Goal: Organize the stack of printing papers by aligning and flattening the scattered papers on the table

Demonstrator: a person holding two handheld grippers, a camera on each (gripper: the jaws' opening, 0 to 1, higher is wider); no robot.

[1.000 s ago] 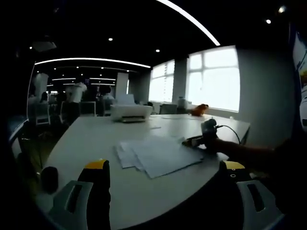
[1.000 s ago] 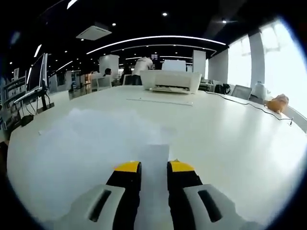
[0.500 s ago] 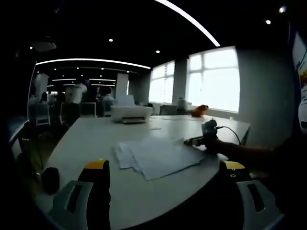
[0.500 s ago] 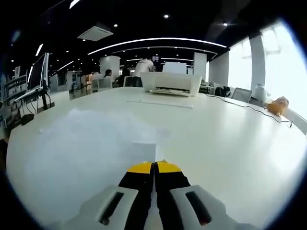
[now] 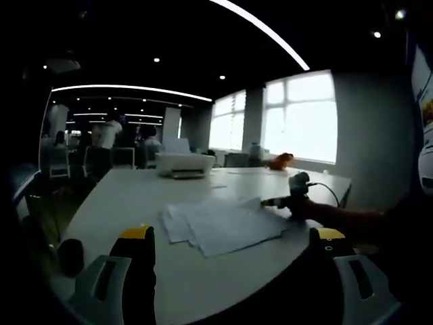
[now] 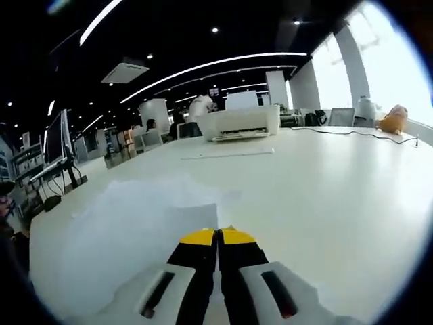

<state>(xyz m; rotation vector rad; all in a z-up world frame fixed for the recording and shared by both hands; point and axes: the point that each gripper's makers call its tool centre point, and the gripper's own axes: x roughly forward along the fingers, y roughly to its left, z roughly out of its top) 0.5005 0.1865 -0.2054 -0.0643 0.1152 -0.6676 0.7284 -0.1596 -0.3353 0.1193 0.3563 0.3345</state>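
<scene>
Several white printing papers (image 5: pixel 220 222) lie fanned out and misaligned on the white table (image 5: pixel 128 196). My left gripper (image 5: pixel 233 234) hovers near the table's front edge, short of the papers, jaws wide apart and empty. My right gripper (image 5: pixel 272 201), held by a person's arm, enters the left gripper view from the right at the papers' far corner, where a sheet's corner is raised. In the right gripper view my right gripper (image 6: pixel 218 237) is shut on the edge of a paper sheet (image 6: pixel 183 215), with the scattered papers (image 6: pixel 132 206) spreading out to the left.
A white printer (image 6: pixel 240 122) (image 5: pixel 184 162) stands at the table's far end with a loose sheet (image 6: pixel 226 155) in front of it. An orange object (image 6: pixel 392 120) and a cable (image 6: pixel 352 134) lie by the windows. People stand at the back; a monitor (image 6: pixel 57 139) stands left.
The right gripper's jaws closed onto the sheet's edge. Its view has since tilted, and the sheet's corner by it now stands raised. The left gripper has barely moved.
</scene>
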